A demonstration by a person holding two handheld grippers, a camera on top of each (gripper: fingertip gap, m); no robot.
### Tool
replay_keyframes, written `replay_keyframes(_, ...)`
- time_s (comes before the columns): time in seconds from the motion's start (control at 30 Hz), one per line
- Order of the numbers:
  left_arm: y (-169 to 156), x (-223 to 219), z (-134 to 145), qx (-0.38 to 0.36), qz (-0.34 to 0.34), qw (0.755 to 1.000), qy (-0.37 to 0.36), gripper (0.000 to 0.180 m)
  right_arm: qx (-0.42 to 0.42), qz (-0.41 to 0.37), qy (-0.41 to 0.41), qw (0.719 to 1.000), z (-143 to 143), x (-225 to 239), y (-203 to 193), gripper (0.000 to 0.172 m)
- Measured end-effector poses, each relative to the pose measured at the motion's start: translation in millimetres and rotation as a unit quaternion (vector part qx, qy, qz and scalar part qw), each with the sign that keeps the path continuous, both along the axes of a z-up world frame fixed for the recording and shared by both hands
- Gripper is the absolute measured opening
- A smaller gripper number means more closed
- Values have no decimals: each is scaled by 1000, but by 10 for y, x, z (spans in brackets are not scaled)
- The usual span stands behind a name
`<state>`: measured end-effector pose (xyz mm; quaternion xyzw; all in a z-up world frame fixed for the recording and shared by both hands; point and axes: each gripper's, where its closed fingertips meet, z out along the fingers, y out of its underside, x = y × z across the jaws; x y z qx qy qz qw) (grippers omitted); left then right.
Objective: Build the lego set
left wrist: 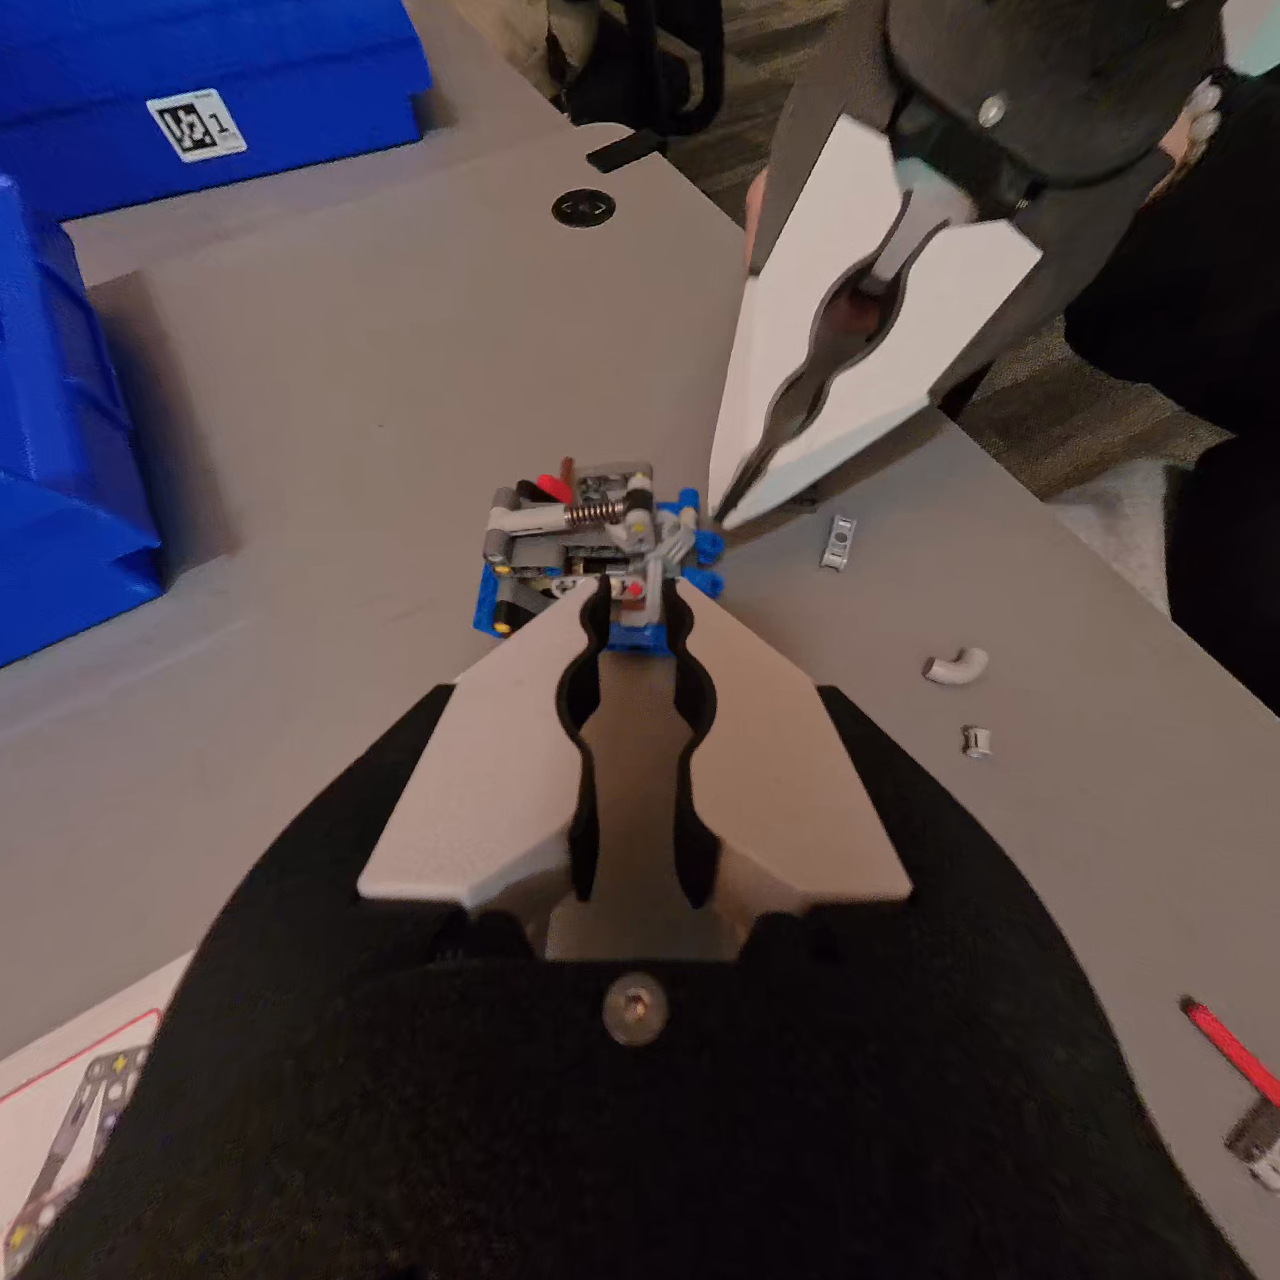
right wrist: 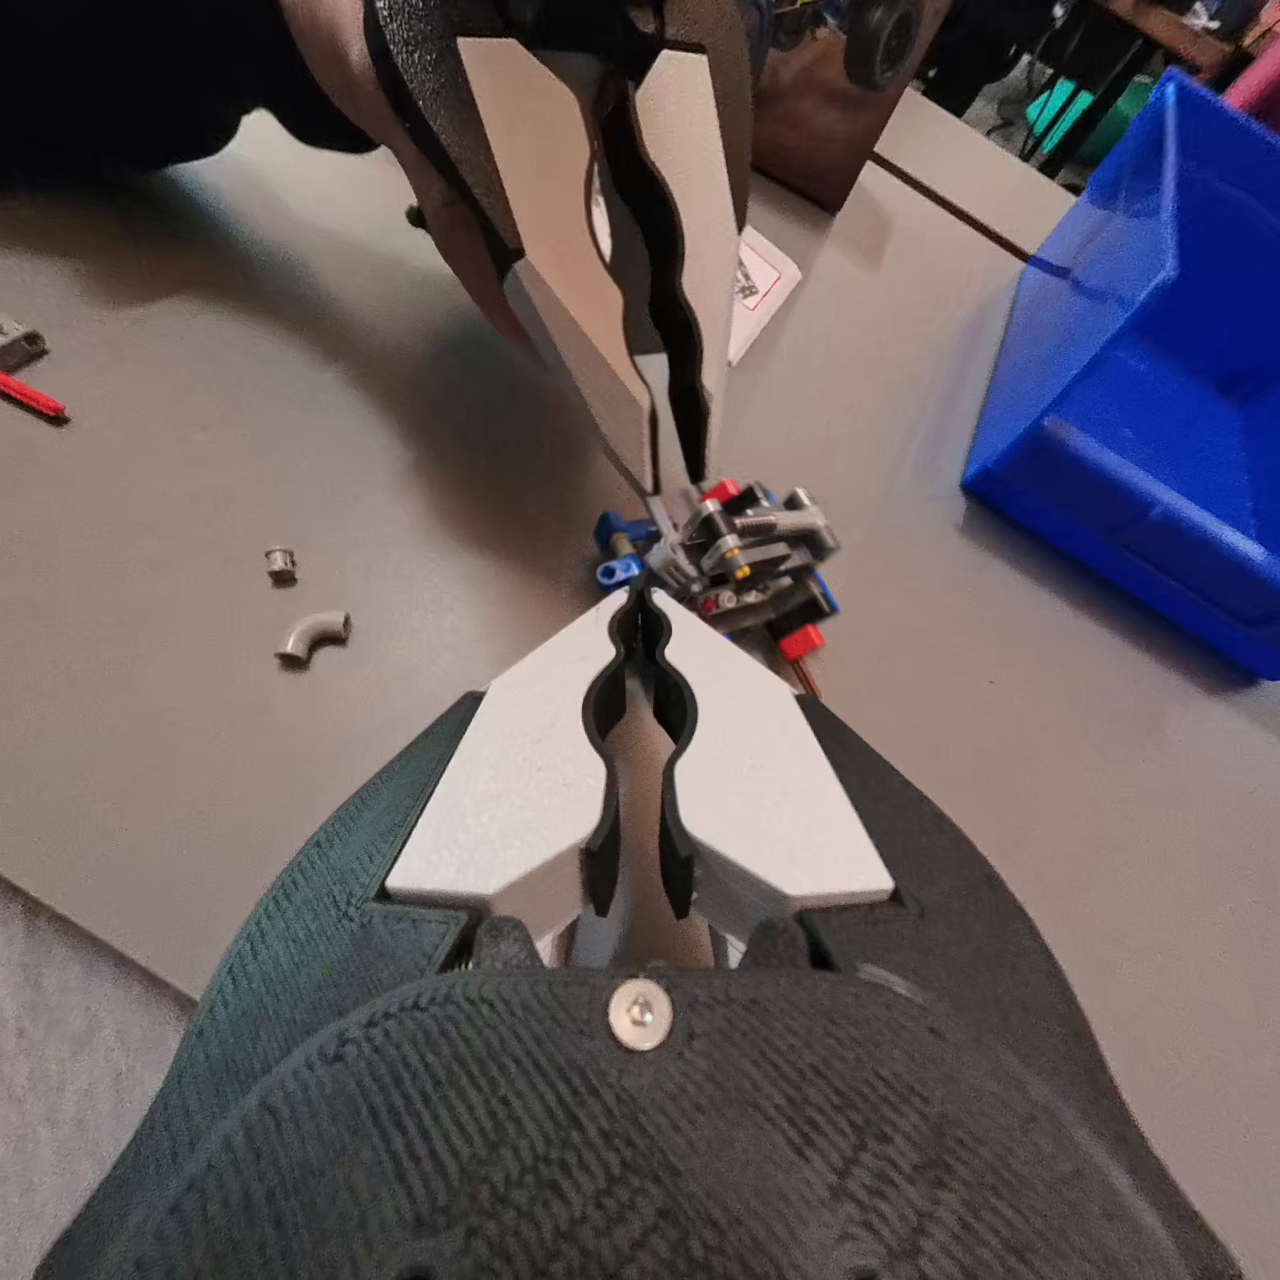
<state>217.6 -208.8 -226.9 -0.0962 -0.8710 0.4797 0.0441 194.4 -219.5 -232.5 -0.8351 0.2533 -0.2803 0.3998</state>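
Your left claw (left wrist: 634,589) grips the brick model (left wrist: 589,547) on the table (left wrist: 346,415), so steady it while your right claw (right wrist: 641,596), pinched closed, works beside the model's blue pegs (right wrist: 618,568).

There is one brick model (left wrist: 596,547), three loose small grey parts (left wrist: 956,666), one red rod (left wrist: 1233,1060), two blue bins (left wrist: 208,83), two tongs (left wrist: 634,589).

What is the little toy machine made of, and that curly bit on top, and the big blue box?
Toy machine: looks like hard plastic bricks, smooth, in blue, grey, red and black.
Curly bit: probably a metal spring; its coils shine silvery.
Blue box: likely moulded plastic, with an even colour and a soft sheen.
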Motion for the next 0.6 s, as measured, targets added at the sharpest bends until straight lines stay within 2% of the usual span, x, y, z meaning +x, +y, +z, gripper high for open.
replay_keyframes(0.03,13,21,13,2,12,1000,4,15,-6,-1,-12,1000,52,2,-50,0)
replay_keyframes(0.13,23,49,99,-7,68,997,27,18,-44,21,-81,996,250,82,-228,2)
replay_keyframes(0.17,24,7,110,-7,74,997,38,18,-71,25,-101,992,283,152,-338,10)
replay_keyframes(0.2,28,-53,105,-1,71,996,46,18,-90,20,-100,991,282,233,-461,14)
replay_keyframes(0.23,29,-95,90,8,70,996,46,18,-92,14,-66,993,230,278,-553,14)
replay_keyframes(0.3,22,-124,49,30,78,996,33,18,-51,45,41,997,108,197,-481,14)
replay_keyframes(0.4,-15,-99,-33,49,93,994,23,18,-25,49,17,998,129,275,-319,21)
replay_keyframes(0.47,-53,-91,-72,51,97,993,38,22,-25,49,9,998,98,288,-224,19)
replay_keyframes(0.6,-67,-72,-120,56,103,992,56,22,-17,55,19,998,63,241,-24,1)
